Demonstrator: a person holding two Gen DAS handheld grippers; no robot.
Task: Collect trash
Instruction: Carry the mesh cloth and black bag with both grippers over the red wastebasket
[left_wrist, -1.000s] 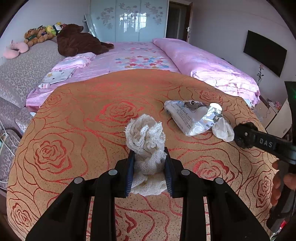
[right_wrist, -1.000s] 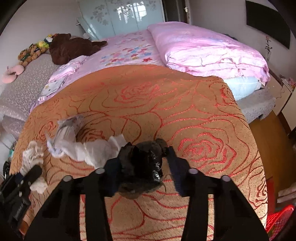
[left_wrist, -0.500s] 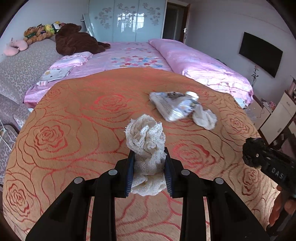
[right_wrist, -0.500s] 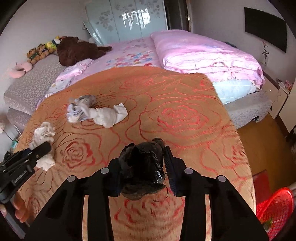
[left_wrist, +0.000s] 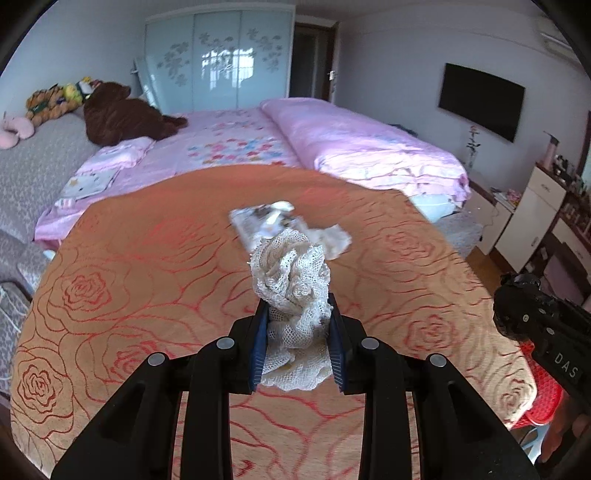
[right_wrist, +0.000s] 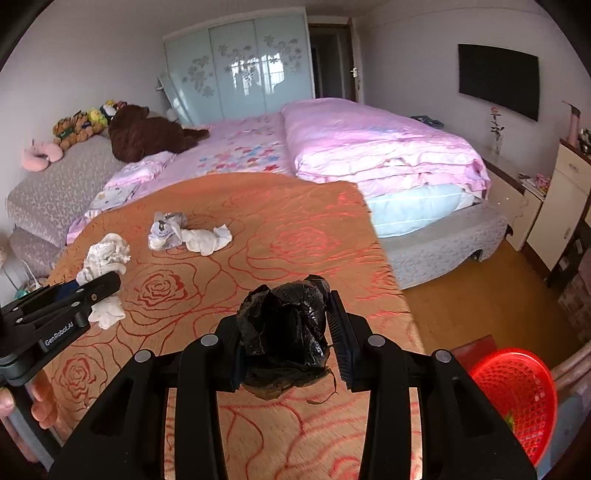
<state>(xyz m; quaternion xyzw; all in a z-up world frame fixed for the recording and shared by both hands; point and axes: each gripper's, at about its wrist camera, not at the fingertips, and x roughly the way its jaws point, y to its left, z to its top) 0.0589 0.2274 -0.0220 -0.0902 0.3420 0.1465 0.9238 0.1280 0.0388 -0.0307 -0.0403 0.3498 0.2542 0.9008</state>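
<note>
A crumpled black plastic bag (right_wrist: 284, 332) sits pinched between the closed fingers of the right gripper (right_wrist: 291, 339), bulging above and below the pads, while the left gripper (left_wrist: 295, 339) is clamped on a wad of white netted cloth (left_wrist: 293, 291) that rises ahead of its fingertips. Both loads hang above the orange rose-patterned bedspread (right_wrist: 295, 243). Low and to the right of the right gripper stands a red mesh basket (right_wrist: 517, 391) on the floor, the likely bin; the same basket shows only as a red sliver (left_wrist: 541, 391) in the left view, behind the other tool. To carry this step off well, I would swing each gripper fully over the basket mouth before letting go, since both loads are light and springy and may cling to a pad or drift past the rim. Ahead of both grippers, a crumpled printed wrapper (right_wrist: 164, 230) and a white tissue wad (right_wrist: 207, 240) lie touching on the spread, left for later. The wrapper is blurred in the left view, and the netted cloth hides part of it; the basket's inside cannot be read.
</note>
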